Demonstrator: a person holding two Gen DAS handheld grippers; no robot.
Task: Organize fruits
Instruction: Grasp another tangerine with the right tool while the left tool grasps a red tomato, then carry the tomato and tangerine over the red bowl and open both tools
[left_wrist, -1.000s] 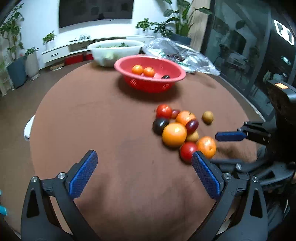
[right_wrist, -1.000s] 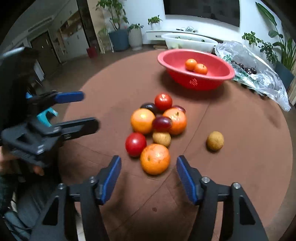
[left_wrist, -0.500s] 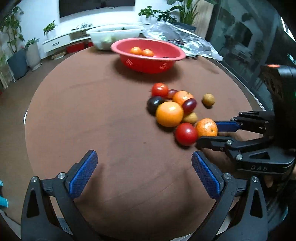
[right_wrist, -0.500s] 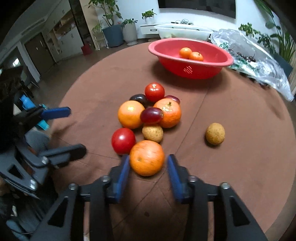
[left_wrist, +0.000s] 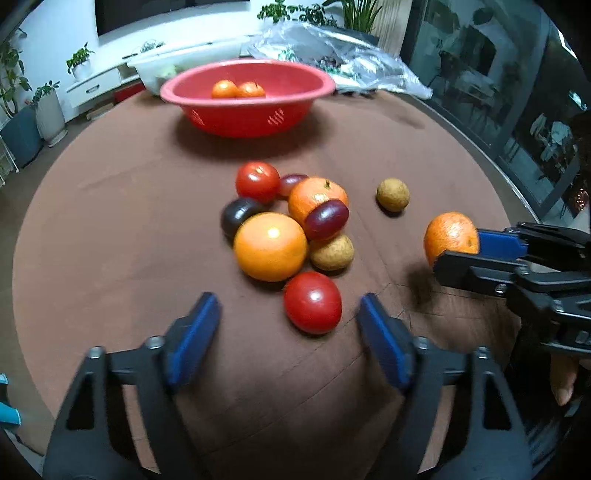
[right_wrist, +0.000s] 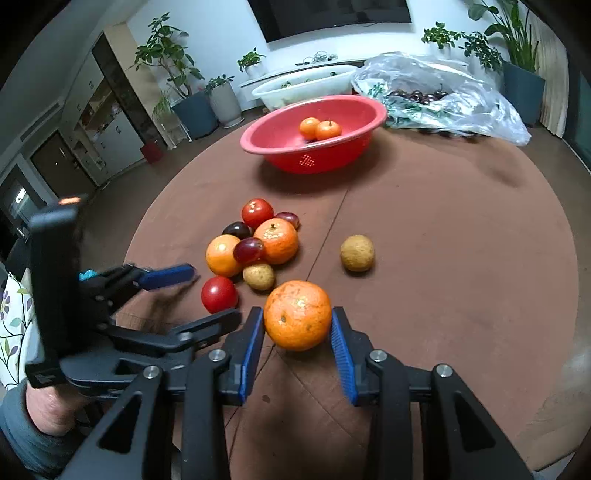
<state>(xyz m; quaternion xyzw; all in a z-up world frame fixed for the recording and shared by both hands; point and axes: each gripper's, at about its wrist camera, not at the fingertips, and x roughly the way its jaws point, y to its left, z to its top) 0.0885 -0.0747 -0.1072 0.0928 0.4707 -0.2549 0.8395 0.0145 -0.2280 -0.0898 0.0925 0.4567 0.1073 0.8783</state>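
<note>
A cluster of fruit lies on the brown round table (left_wrist: 110, 229): oranges, tomatoes, dark plums and small brown fruits. My left gripper (left_wrist: 288, 332) hovers low over the near red tomato (left_wrist: 312, 302). Its jaws are closing, with the tomato just ahead between the blue pads (left_wrist: 192, 332), which do not touch it. My right gripper (right_wrist: 297, 332) is shut on an orange (right_wrist: 297, 314) and holds it above the cloth, to the right of the cluster. A red bowl (right_wrist: 314, 158) with two small oranges (right_wrist: 319, 128) stands farther back.
A lone brown fruit (right_wrist: 357, 253) lies right of the cluster. Behind the bowl stand a white tub (right_wrist: 303, 88) and a clear plastic bag of dark cherries (right_wrist: 436, 99). A person's hand (right_wrist: 40, 406) holds the left gripper. The table's edge curves close on the right.
The right gripper closed on the nearest orange and lifted it away from the cluster. The left gripper moved forward and down towards the red tomato, and its jaws narrowed.
</note>
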